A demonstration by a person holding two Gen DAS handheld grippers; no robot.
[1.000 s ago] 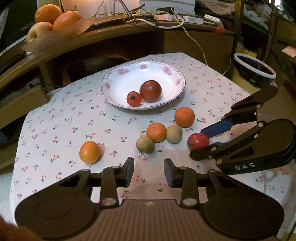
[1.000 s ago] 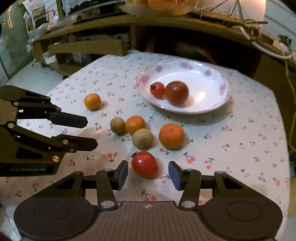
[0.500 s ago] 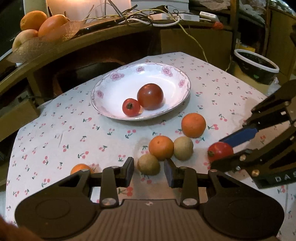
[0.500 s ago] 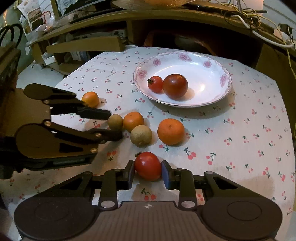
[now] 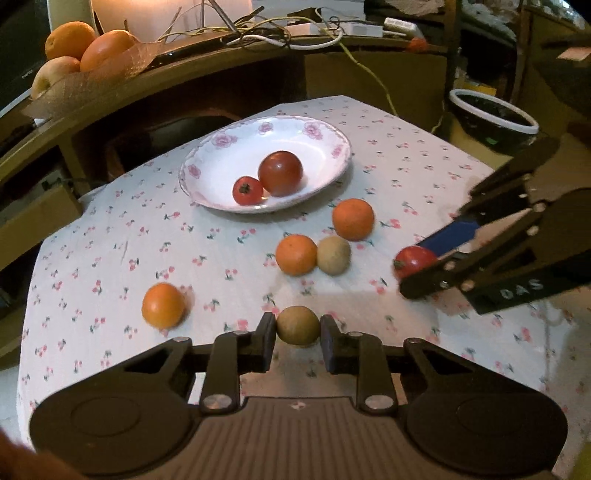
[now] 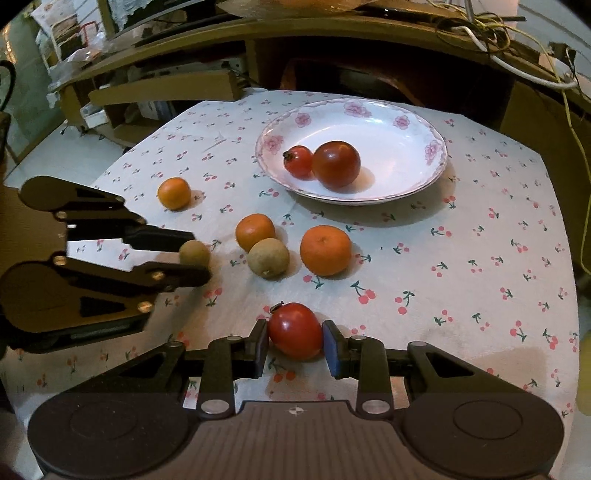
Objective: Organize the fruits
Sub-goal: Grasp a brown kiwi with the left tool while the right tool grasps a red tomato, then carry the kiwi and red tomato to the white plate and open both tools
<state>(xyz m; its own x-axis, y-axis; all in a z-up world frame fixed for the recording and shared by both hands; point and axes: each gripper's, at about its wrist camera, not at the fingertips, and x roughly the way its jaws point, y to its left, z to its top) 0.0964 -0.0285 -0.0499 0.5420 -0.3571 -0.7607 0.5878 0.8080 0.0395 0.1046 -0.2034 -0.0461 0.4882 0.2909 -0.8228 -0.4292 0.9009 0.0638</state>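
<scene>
We see the left gripper [image 5: 298,338] with its jaws closed against a small brownish fruit [image 5: 298,325], one pad on each side of it; whether the fruit is lifted off the tablecloth [image 5: 110,258] or resting on it we cannot tell. The right gripper [image 6: 294,345] has its jaws clamped on a red tomato [image 6: 294,329], the blue pad pressed to the tomato's right side and the dark pad to its left (its stem end points up and to the left).

Ahead of the left jaws and slightly right sit an orange [image 5: 296,254] and a second brown fruit [image 5: 334,255], touching each other. Beyond those, further right, lies a larger orange [image 5: 352,219]. To the left of the left jaws, apart from the rest, a small orange [image 5: 163,305] lies alone.

Further ahead of both pairs of jaws stands a white plate [image 5: 321,136] with pink flowers on its rim. In it lie a small tomato [image 5: 248,190] and a larger dark red tomato [image 5: 280,173], touching.

From the right wrist view, the left gripper comes in from the left of the right jaws with the brown fruit at its tips. Behind the table, a shelf carries a basket of fruit [image 5: 74,55] and loose cables [image 5: 258,33].
</scene>
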